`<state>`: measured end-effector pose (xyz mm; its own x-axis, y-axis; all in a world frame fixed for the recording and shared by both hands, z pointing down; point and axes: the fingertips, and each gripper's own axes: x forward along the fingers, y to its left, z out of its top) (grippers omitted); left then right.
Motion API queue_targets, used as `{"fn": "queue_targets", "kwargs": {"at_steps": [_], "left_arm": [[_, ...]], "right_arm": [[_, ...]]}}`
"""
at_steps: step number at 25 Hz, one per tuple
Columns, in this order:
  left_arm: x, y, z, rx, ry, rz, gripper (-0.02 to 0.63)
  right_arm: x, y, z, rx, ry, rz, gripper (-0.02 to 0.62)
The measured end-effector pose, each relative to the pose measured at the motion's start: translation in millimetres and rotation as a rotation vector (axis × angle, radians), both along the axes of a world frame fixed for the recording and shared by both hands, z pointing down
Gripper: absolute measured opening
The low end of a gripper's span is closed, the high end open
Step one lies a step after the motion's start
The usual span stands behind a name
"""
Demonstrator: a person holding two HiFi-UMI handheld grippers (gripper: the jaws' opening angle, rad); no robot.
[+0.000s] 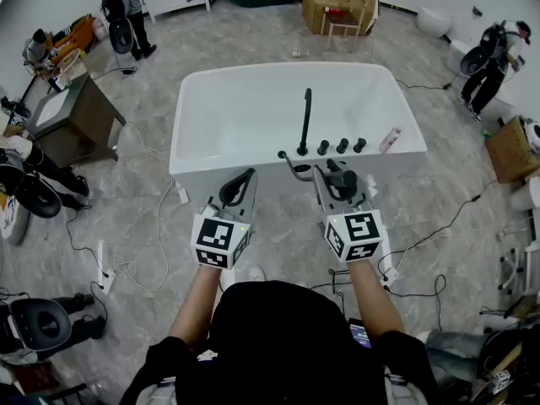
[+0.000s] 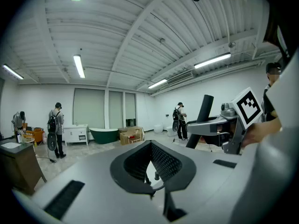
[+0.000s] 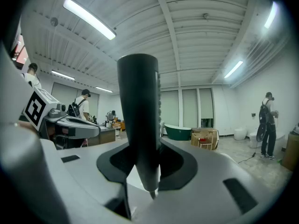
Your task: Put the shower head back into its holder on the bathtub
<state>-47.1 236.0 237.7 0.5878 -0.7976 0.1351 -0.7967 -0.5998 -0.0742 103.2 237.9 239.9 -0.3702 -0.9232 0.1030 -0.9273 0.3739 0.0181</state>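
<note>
The white bathtub (image 1: pixel 211 99) stands straight ahead, with a tall black spout (image 1: pixel 305 116) and three black knobs (image 1: pixel 342 146) on its near rim. My right gripper (image 1: pixel 339 178) (image 3: pixel 145 169) is shut on the black shower head handle (image 3: pixel 138 120), which stands upright between its pads just short of that rim. A black hose (image 1: pixel 294 170) curves from the handle to the tub deck. The handle (image 2: pixel 204 118) also shows in the left gripper view, at the right. My left gripper (image 1: pixel 239 188) (image 2: pixel 152 164) hovers open and empty beside the right one. I cannot make out the holder.
A small white bottle (image 1: pixel 390 139) lies on the tub rim right of the knobs. Cables (image 1: pixel 135 268) trail over the marble floor around me. A dark cabinet (image 1: pixel 72 121) stands left, cardboard boxes (image 1: pixel 337 7) behind the tub, and several people work around the room's edges.
</note>
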Motion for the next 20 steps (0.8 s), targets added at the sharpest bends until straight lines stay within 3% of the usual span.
{"fn": "queue_targets", "kwargs": {"at_steps": [20], "left_arm": [[23.2,59.7,31.0,-0.057,0.024,-0.085,0.014]], "right_arm": [[13.0,45.2,26.0,-0.018,-0.012,-0.101,0.12]]}}
